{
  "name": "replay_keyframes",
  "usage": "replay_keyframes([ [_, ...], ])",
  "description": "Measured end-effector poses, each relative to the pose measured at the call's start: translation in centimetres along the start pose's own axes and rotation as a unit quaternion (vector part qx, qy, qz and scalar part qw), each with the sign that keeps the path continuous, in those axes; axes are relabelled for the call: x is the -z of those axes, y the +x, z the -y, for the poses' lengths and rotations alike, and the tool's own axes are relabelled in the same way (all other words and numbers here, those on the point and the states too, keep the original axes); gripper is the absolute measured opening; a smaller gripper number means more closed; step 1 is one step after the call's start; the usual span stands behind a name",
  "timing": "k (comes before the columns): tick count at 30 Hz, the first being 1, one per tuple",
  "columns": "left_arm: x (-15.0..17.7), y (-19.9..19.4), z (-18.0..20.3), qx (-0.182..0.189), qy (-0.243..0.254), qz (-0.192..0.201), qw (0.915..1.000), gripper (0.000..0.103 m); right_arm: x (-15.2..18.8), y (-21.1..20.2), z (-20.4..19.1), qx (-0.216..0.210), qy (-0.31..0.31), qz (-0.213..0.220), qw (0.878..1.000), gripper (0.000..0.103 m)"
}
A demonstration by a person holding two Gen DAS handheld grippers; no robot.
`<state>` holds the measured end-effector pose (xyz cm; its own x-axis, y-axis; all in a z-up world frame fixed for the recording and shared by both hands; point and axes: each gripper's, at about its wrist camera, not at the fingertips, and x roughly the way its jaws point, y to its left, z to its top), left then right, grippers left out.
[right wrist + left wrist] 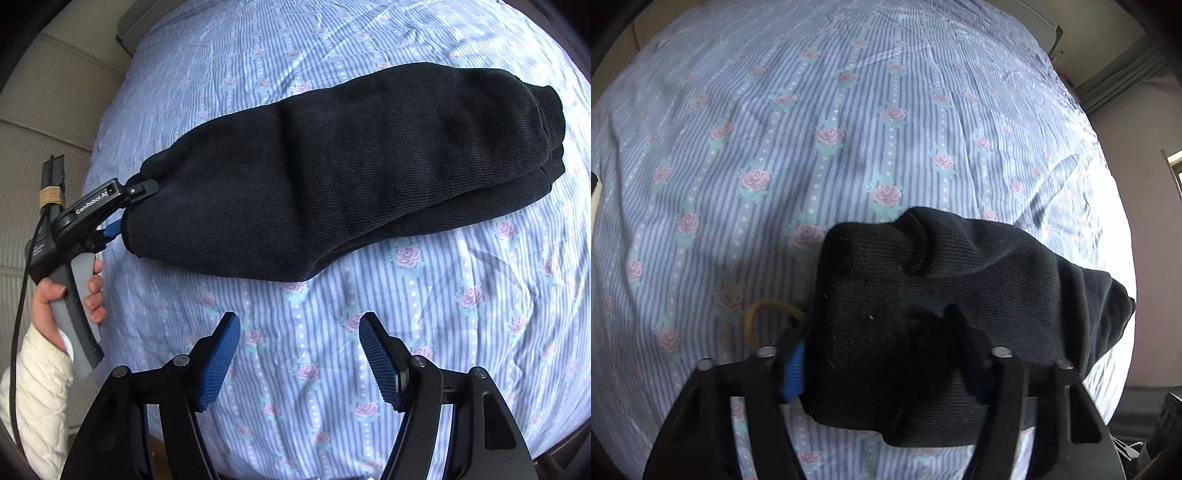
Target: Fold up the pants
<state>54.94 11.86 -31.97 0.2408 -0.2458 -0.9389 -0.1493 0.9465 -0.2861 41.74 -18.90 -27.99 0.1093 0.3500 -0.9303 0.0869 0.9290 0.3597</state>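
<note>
1. right wrist view: black pants [332, 177] lie folded lengthwise across a striped, rose-patterned bedsheet [369, 332].
2. the left gripper [123, 218], held in the person's left hand [55, 306], clamps the pants' near end.
3. the right gripper [299, 354] hovers just short of the pants, jaws spread, grasping nothing.
4. left wrist view: black fabric bunches between the clenched blue pads [794, 373].
</note>
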Motion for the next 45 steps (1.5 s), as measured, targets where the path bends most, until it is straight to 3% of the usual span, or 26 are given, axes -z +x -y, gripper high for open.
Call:
replay_keyframes([
  [3,0.5,-2.7,0.3,0.027,-0.011,0.020,0.9994,0.041,0.1,-0.2,0.2,-0.011,0.001,0.005,1.000,0.068],
  [6,0.3,-5.2,0.7,0.045,-0.013,0.034,0.9983,0.038,0.2,0.0,1.0,-0.027,-0.002,0.010,1.000,0.068],
  [11,-1.8,-5.8,1.5,0.025,-0.017,0.047,0.9984,0.037,-0.9,1.8,0.5,-0.052,-0.045,0.001,0.998,0.068],
  [16,-2.3,-4.5,-0.4,0.023,-0.072,0.027,0.9968,0.037,-3.8,2.8,-1.1,-0.075,-0.091,-0.005,0.993,0.068],
  [20,-1.8,-4.7,-1.1,0.018,-0.076,0.029,0.9965,0.037,-5.9,1.3,-2.0,-0.083,-0.129,0.029,0.988,0.068],
  [25,-0.7,-4.7,-0.6,0.005,-0.049,0.022,0.9985,0.038,-6.4,3.4,-0.5,-0.115,-0.109,-0.020,0.987,0.068],
  [28,0.1,-4.7,-0.7,-0.001,-0.032,0.019,0.9993,0.038,-6.0,4.6,-0.9,-0.097,-0.130,-0.035,0.986,0.068],
  [34,0.8,-4.6,-1.7,0.001,-0.029,0.010,0.9995,0.038,-6.0,2.4,-3.5,-0.079,-0.214,0.038,0.973,0.068],
  [36,1.1,-4.3,-1.3,-0.011,-0.014,0.005,0.9998,0.038,-6.5,4.0,-2.9,-0.079,-0.208,0.010,0.975,0.068],
  [38,1.5,-4.4,-0.8,-0.022,0.000,0.009,0.9997,0.038,-6.8,5.3,-2.3,-0.086,-0.178,-0.029,0.980,0.056],
  [40,2.0,-4.9,-0.8,-0.017,0.008,0.014,0.9997,0.038,-6.1,4.7,-2.3,-0.075,-0.180,-0.020,0.981,0.030],
  [43,3.0,-5.4,-0.6,-0.003,0.023,0.011,0.9997,0.038,-4.2,1.6,-1.6,-0.074,-0.164,0.018,0.984,0.023],
  [45,4.0,-4.7,-0.5,-0.014,0.036,-0.008,0.9992,0.038,-3.0,0.5,-0.9,-0.080,-0.143,0.026,0.986,0.023],
])
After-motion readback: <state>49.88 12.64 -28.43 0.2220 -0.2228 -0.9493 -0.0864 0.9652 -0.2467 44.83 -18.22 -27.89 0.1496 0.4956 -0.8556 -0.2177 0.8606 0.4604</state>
